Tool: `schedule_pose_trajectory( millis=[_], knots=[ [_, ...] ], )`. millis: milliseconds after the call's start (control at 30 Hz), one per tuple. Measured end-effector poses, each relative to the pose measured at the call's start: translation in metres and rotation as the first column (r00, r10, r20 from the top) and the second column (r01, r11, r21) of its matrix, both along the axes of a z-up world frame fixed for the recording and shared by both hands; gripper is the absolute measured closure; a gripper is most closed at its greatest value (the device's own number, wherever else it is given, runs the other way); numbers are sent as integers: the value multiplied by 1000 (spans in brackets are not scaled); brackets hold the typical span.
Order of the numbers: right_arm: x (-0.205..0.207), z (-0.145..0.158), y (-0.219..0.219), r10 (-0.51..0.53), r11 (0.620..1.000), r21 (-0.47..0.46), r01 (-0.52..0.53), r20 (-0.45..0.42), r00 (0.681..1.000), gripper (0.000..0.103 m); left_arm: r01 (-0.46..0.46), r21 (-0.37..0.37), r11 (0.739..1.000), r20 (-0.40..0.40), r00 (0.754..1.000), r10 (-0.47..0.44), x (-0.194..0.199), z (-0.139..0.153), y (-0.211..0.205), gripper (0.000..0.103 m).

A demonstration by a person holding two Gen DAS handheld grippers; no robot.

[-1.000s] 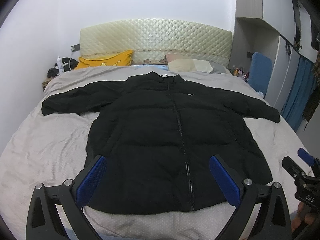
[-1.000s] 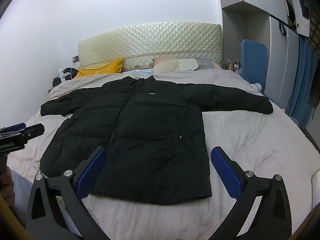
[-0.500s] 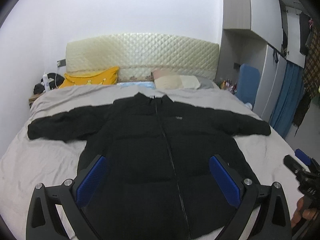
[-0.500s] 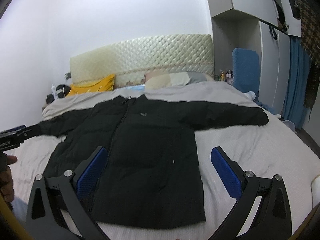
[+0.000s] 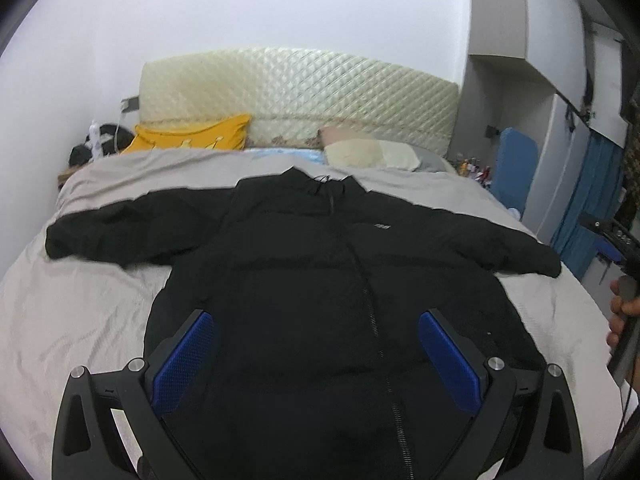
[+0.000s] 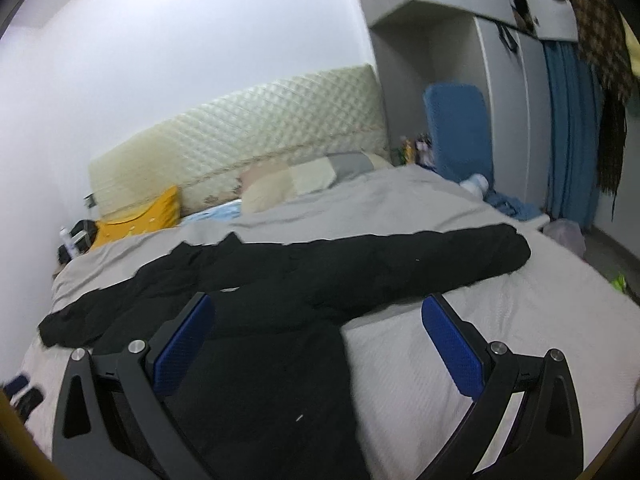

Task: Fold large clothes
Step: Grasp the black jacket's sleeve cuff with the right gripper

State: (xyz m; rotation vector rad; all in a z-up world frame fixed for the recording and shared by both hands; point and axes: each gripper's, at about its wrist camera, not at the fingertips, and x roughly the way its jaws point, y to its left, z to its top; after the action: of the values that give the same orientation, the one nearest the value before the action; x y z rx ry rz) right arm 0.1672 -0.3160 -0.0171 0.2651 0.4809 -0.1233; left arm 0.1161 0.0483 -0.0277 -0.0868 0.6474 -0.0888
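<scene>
A black padded jacket (image 5: 320, 280) lies flat and zipped on the grey bed (image 5: 80, 320), both sleeves spread out sideways. In the right wrist view the jacket (image 6: 280, 292) shows with its right sleeve (image 6: 460, 252) stretched toward the bed's right side. My left gripper (image 5: 316, 352) is open and empty, above the jacket's lower body. My right gripper (image 6: 316, 340) is open and empty, above the jacket's right side below the sleeve. The right gripper's handle and the hand on it also show at the left wrist view's right edge (image 5: 624, 300).
A cream quilted headboard (image 5: 300, 100) stands at the far end with a yellow pillow (image 5: 192, 136) and pale pillows (image 5: 368, 152). A blue chair (image 6: 456, 128), wardrobes and blue curtains (image 6: 572, 128) stand to the right. A nightstand with bottles (image 5: 92, 148) stands far left.
Both grippers have moved forward over the jacket. The right gripper has swung right and tilted, so its view now centres on the right sleeve. Both jaws stay open.
</scene>
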Motion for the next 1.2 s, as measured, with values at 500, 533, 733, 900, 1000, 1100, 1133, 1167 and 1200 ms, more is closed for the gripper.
schedule_pose_trajectory(
  millis=[500,533,733,900,1000,1100,1133,1167,1200],
  knots=[
    [84,-129,-193,-253,919,269,289,-159,954,5,-56,-3,998,-59,997,56,22,-45,9,0],
    [85,-136,-201,-264,904,302,304,-166,950,5,-58,-11,998,-59,997,57,26,-47,9,0],
    [114,-192,-257,-278,773,540,335,-186,942,5,-74,-12,997,-56,996,74,40,-57,8,0],
    [143,-211,-283,-330,768,561,308,-66,942,5,-121,-15,993,-50,992,120,55,-68,13,0],
    [153,-210,-302,-387,757,577,306,20,922,11,-151,-1,989,-48,987,151,69,-75,17,0],
    [163,-213,-318,-444,751,559,350,37,895,32,-179,86,980,-57,981,184,87,-80,20,0],
    [166,-215,-321,-456,750,557,356,47,889,43,-187,98,978,-54,980,192,91,-80,22,0],
    [168,-218,-323,-467,746,555,367,43,883,54,-198,99,975,-50,978,203,94,-81,25,0],
    [169,-220,-324,-479,738,558,380,37,877,58,-204,93,975,-53,976,209,97,-82,29,0]
  ],
)
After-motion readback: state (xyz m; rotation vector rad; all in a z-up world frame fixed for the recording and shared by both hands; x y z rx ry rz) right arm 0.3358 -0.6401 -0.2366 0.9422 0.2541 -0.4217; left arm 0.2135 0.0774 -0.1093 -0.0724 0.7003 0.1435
